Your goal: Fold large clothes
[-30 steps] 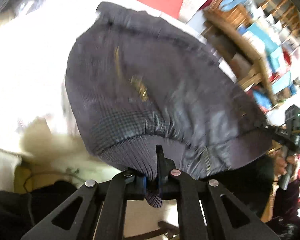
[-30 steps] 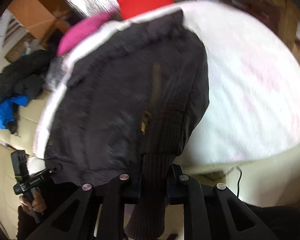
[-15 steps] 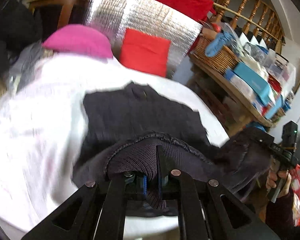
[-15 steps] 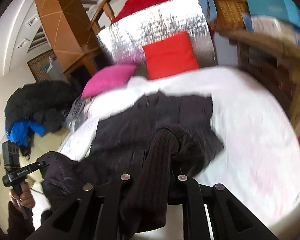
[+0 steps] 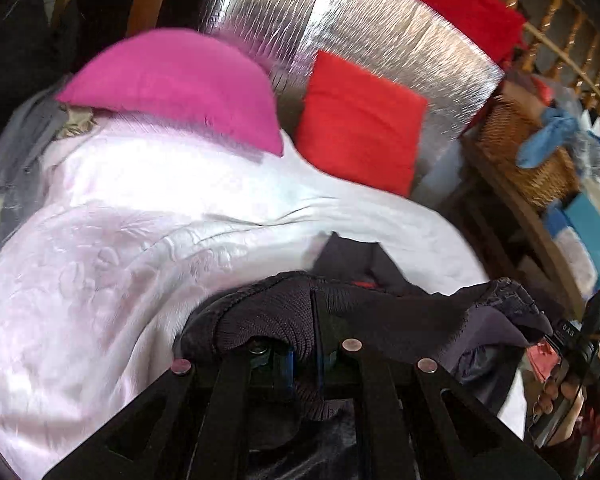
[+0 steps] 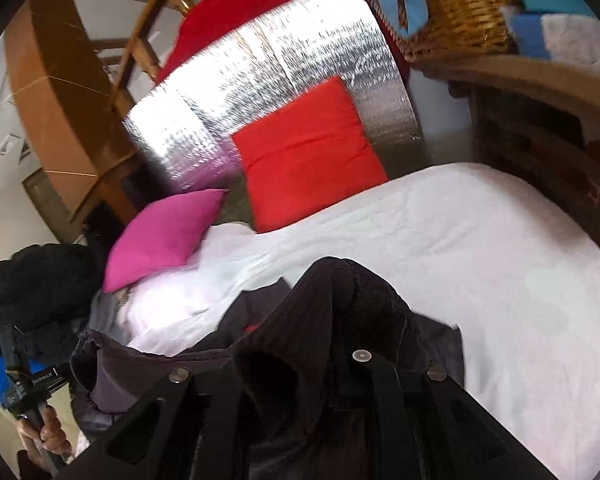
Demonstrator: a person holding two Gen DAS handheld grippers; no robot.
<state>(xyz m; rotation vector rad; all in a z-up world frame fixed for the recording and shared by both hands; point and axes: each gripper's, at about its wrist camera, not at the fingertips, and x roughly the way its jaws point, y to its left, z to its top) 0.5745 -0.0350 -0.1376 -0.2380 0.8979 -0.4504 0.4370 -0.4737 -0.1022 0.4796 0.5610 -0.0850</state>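
A dark grey jacket with ribbed knit hem (image 5: 268, 316) is bunched over the near edge of a white bed (image 5: 140, 240). My left gripper (image 5: 308, 344) is shut on the ribbed hem, which drapes over its fingers. My right gripper (image 6: 300, 364) is shut on the jacket's other ribbed part (image 6: 340, 300), which hides its fingertips. The right gripper also shows in the left wrist view (image 5: 572, 344), and the left gripper in the right wrist view (image 6: 28, 380), each holding a corner of the jacket.
A pink pillow (image 5: 180, 84) and a red cushion (image 5: 360, 120) lie at the head of the bed against a silver foil panel (image 5: 380, 32). A wooden shelf with a wicker basket (image 5: 524, 148) stands right. Dark clothes (image 6: 32, 280) are piled left.
Both grippers have carried the jacket's hem forward over the bed. The spread jacket body, seen flat earlier, is now mostly hidden under the folded part.
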